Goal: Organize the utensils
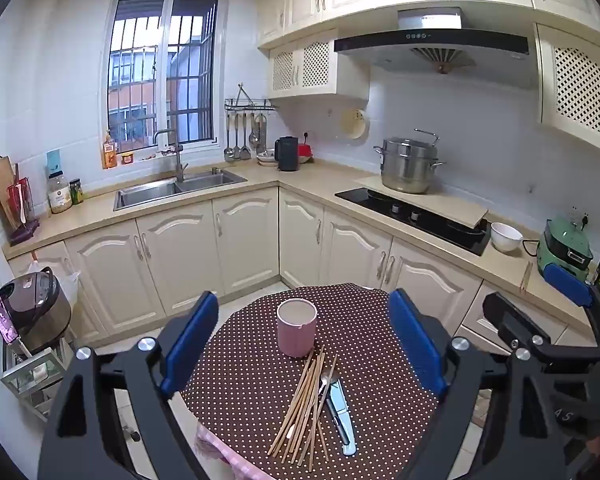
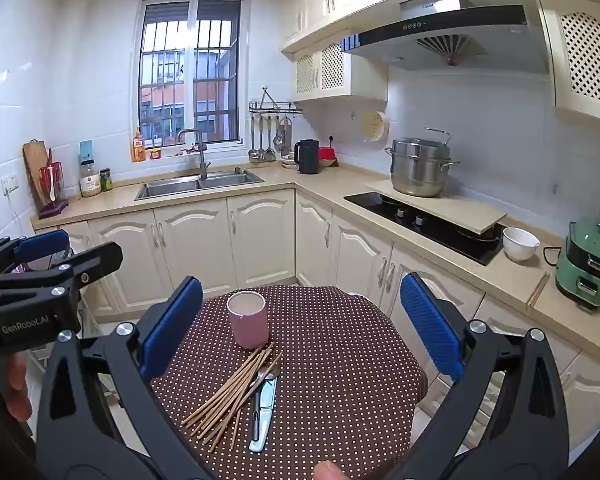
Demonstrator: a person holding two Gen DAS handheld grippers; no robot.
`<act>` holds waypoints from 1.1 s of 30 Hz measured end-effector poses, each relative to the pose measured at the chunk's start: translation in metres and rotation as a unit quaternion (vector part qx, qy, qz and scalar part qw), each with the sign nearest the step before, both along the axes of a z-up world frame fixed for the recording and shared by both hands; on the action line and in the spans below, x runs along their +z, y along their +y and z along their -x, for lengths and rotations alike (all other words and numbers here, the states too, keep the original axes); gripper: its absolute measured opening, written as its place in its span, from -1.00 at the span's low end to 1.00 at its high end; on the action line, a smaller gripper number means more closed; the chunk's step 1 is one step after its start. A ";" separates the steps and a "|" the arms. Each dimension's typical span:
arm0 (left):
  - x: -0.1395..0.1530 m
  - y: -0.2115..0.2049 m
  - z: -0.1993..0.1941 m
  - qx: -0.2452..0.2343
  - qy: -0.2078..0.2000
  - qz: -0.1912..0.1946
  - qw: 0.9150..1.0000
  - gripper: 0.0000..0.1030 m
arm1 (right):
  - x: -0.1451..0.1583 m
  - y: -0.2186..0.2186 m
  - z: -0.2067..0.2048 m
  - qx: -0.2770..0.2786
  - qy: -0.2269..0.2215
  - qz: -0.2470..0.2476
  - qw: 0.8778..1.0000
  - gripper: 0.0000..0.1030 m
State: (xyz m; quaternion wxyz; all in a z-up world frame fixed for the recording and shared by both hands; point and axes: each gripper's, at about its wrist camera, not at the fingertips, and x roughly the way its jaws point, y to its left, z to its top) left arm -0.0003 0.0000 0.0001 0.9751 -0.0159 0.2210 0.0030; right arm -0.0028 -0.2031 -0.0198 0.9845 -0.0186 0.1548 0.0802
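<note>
Both the left gripper (image 1: pixel 300 344) and right gripper (image 2: pixel 300 328) hovered with fingers spread, empty. The chopsticks (image 1: pixel 300 404), light, stiff and apt to roll, lay mid-tabletop (image 1: pixel 380 360) beside the cup (image 1: pixel 296 326); best pinched mid-length.

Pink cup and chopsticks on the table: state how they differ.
The pink cup stands upright; the chopsticks lie flat in a loose pile. The cup is one wide cylinder; the chopsticks are many thin wooden sticks. Both rest on the dotted tablecloth, ungripped.
</note>
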 end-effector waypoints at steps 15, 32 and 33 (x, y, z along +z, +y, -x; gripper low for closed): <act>0.001 -0.004 0.001 -0.003 0.003 -0.013 1.000 0.65 | 0.002 -0.004 -0.003 -0.002 0.005 -0.002 1.000 0.88; -0.004 -0.010 -0.004 -0.005 0.010 -0.019 1.000 0.65 | -0.003 -0.007 -0.004 -0.005 0.009 -0.001 1.000 0.88; -0.004 -0.010 -0.004 -0.005 0.010 -0.019 1.000 0.65 | -0.003 -0.007 -0.004 -0.004 0.010 -0.001 1.000 0.88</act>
